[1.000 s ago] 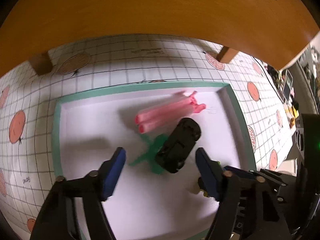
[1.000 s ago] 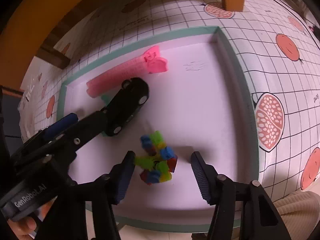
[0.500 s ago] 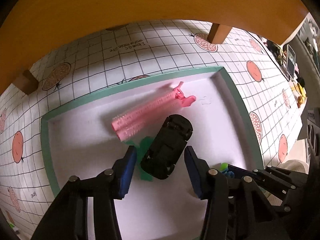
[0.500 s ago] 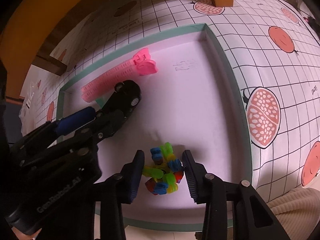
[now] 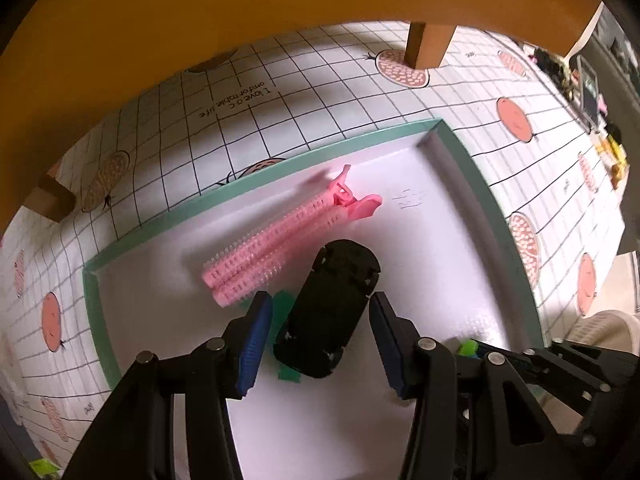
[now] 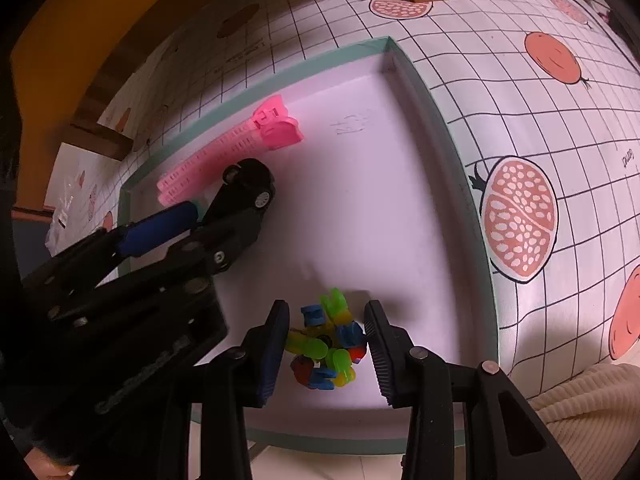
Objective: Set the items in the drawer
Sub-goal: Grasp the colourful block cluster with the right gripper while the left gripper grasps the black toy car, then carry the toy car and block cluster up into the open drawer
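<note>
A black toy car (image 5: pixel 328 308) lies in a white tray with a teal rim (image 5: pixel 240 192). My left gripper (image 5: pixel 320 302) points down over the car, its blue pads against both sides. The car (image 6: pixel 256 184) and that gripper (image 6: pixel 212 204) also show in the right wrist view. Nearer the tray's front edge, my right gripper (image 6: pixel 327 312) is shut on a small toy of many colours (image 6: pixel 324 344), which sits on the tray floor. A pink hair clip (image 5: pixel 280 244) lies beside the car. A green piece (image 5: pixel 284 304) is partly hidden under the car.
The tray sits on a checked cloth with fruit prints (image 6: pixel 520 216), beneath an orange tabletop (image 5: pixel 280 20). A wooden table leg (image 5: pixel 428 44) stands behind the tray. A person's cream sleeve (image 6: pixel 580 412) is at the lower right. Small clutter (image 5: pixel 592 92) lies far right.
Both grippers have closed in from wide open onto their toys. The left one has also shifted and rolled over the car. The right one has stayed in place.
</note>
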A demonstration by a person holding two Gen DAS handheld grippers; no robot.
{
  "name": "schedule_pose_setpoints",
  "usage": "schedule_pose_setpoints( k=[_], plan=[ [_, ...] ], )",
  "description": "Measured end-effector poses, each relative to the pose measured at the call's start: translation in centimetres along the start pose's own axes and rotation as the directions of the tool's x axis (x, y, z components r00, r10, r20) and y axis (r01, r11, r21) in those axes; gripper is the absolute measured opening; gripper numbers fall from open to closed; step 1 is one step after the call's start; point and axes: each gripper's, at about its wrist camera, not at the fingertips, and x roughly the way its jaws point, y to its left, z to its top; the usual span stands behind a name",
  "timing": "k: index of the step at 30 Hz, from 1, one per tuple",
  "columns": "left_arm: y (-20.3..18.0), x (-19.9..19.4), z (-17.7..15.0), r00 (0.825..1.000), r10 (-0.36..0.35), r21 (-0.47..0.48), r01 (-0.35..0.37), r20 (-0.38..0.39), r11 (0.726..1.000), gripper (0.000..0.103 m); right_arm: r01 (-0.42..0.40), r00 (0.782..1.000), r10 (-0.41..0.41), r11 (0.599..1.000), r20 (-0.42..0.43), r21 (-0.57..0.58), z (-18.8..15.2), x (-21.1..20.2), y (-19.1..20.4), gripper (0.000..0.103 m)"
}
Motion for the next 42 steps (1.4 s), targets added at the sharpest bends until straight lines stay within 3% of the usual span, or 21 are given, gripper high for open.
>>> schedule_pose_setpoints(
  k=[4, 7, 14, 22, 36, 42],
  plan=[
    [-0.3, 0.5, 0.3, 1.0, 0.011, 0.0, -0.011, -0.007, 1.0, 0.052, -0.007, 1.0, 0.007, 1.0, -0.001, 0.012, -0.1, -0.2, -0.4, 0.042],
    [-0.3, 0.5, 0.4, 1.0, 0.02, -0.006, -0.02, 0.002, 1.0, 0.045, -0.011, 1.0, 0.011, 1.0, -0.002, 0.023, -0.2, -0.2, -0.5, 0.042],
    [0.5, 0.0, 0.1, 0.999, -0.025, -0.049, 0.027, 0.026, 0.998, 0.037, -0.023, 1.0, 0.023, 0.999, 0.0, 0.041, -0.2, -0.2, -1.0, 0.041],
    [1.5, -1.6, -1.3, 0.995, -0.079, -0.118, 0.086, 0.062, 0.989, 0.036, -0.032, 0.999, 0.033, 0.998, -0.001, 0.053, -0.2, -0.5, -1.5, 0.041],
    [5.7, -4.9, -5.0, 0.976, -0.16, -0.311, 0.199, 0.148, 0.929, 0.036, -0.043, 0.999, 0.041, 0.997, 0.029, 0.063, -0.3, -1.7, -2.1, 0.04],
    [6.9, -5.7, -5.9, 0.972, -0.17, -0.35, 0.218, 0.163, 0.911, 0.036, -0.035, 0.998, 0.033, 0.999, 0.048, 0.038, -0.5, -2.5, -1.7, 0.039]
  ],
)
